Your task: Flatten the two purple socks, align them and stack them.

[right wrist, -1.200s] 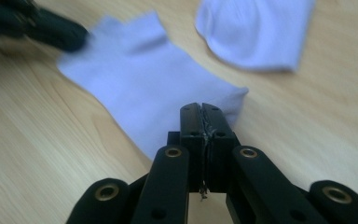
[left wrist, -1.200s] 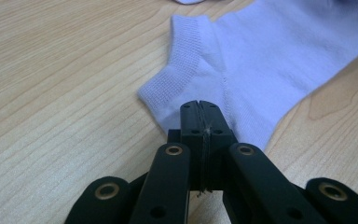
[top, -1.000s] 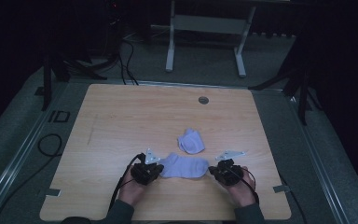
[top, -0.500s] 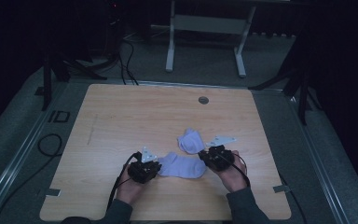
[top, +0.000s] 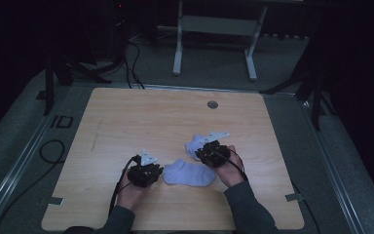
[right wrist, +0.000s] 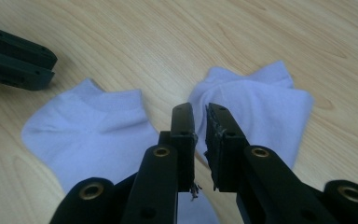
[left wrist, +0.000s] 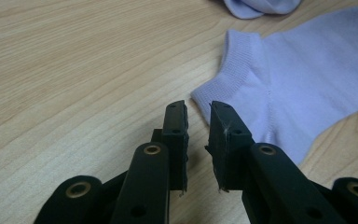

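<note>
The counter [top: 126, 117] is light wood with round corners. Two pale purple socks lie on it. The flat sock [top: 189, 172] is stretched out near the front edge. The crumpled sock [top: 193, 145] sits just behind it, close by. A small round grey cap [top: 213, 104] sits near the back edge.

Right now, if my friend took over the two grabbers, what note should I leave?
Left gripper: fingers slightly apart, nothing between them, beside the flat sock at its cuff; they have just been opening.
Right gripper: fingers slightly apart, empty, just been opening, above the crumpled sock.
Both socks lie on the table, the crumpled one beyond the flat one.
Done: one sock laid flat.
Left: probably flatten the crumpled sock and pair them.
</note>
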Demonstrator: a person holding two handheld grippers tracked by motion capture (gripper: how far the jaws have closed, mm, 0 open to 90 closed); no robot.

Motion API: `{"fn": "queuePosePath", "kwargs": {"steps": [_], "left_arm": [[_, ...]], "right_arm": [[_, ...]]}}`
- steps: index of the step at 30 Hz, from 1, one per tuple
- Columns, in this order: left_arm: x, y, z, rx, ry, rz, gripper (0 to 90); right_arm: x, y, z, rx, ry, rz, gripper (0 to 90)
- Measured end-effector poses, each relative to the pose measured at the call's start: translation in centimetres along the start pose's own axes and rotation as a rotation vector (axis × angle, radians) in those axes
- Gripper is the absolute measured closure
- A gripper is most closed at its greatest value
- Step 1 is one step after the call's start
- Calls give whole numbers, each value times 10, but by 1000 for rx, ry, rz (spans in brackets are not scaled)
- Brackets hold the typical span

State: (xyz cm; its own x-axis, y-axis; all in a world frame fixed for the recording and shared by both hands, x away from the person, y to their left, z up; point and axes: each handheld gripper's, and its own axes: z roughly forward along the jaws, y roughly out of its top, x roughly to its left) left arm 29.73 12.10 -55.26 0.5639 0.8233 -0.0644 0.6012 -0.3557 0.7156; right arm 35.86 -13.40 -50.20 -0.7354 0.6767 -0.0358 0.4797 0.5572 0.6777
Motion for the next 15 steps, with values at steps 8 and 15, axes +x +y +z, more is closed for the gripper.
{"fn": "queuePosePath", "kwargs": {"steps": [8, 15], "left_arm": [[-2, -1, 2, 5, -1, -3, 764], [-1, -1, 2, 6, 3, -5, 762]], "right_arm": [[-3, 11, 23, 56, 1, -29, 800], [-4, 14, 36, 100, 2, -40, 771]]}}
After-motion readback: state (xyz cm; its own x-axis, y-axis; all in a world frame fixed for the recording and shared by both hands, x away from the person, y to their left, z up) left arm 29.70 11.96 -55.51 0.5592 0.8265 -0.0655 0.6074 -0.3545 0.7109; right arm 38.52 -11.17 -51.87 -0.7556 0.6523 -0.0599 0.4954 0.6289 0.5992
